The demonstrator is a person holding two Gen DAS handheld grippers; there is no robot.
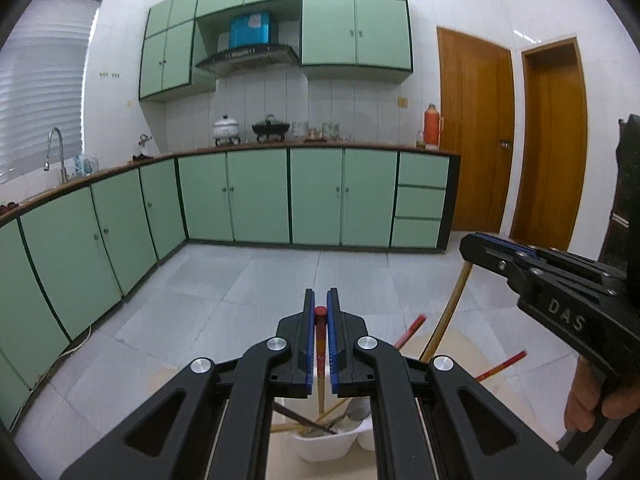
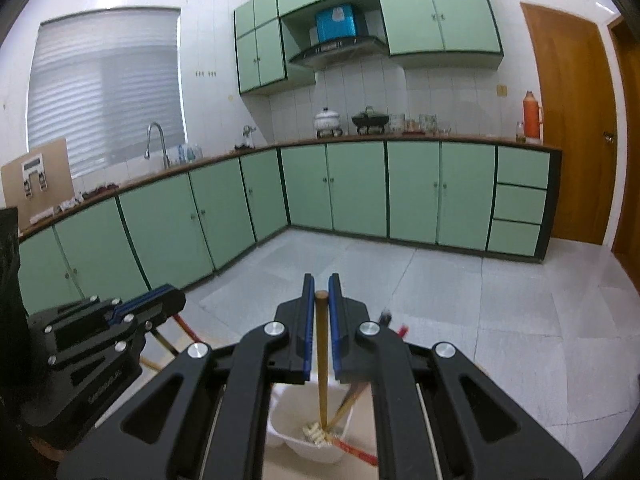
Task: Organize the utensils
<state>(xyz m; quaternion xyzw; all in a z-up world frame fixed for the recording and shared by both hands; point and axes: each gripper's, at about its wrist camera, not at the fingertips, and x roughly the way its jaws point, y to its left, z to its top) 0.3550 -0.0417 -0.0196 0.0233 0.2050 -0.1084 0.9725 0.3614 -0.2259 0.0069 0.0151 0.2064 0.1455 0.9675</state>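
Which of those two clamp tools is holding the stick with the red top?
The left gripper: its red-topped chopstick is pinched between blue pads. The right gripper holds a plain brown chopstick instead.

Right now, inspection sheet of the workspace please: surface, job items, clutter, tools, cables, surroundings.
Surface: pale tabletop, mostly hidden.
Job's things: white holder with chopsticks and wooden utensils; red-topped chopstick, wooden stick.
Clutter: nothing seen.
Grippers: left tool shut on the red-topped chopstick; right tool shut on the wooden stick, both over the holder.
Cables: cord along the floor by the cabinets.
Surroundings: green cabinets, sink faucet, orange thermos, wooden doors.
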